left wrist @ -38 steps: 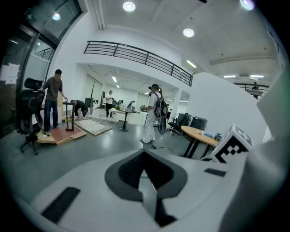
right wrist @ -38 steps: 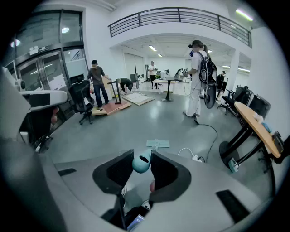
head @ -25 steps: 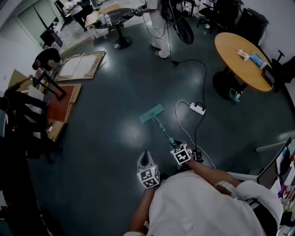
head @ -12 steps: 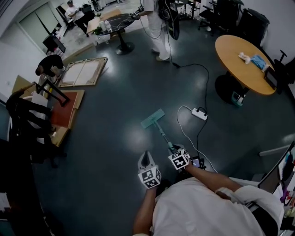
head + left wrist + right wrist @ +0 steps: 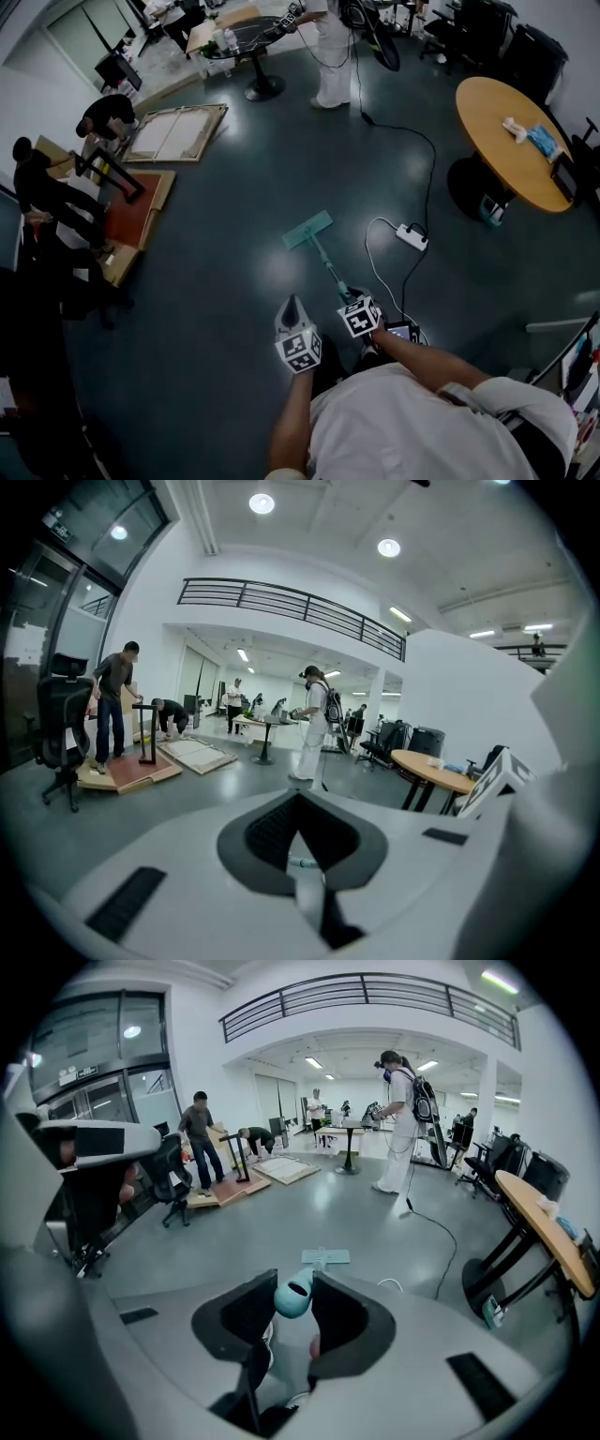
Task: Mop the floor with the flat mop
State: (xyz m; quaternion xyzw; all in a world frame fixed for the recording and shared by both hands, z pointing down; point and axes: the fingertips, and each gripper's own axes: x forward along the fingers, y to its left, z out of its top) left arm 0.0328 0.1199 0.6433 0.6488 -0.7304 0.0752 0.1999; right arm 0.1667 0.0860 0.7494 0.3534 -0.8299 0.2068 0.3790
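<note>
In the head view my right gripper (image 5: 345, 294) covers the top of the mop handle (image 5: 324, 259); things (image 5: 525, 131) on the round table (image 5: 497, 164) are too small to name.

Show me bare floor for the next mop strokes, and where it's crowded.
Bare: the dark floor left of the teal flat mop head, up to the red board and wooden frames. Crowded: right, white power strip, black cable, round wooden table.
</note>
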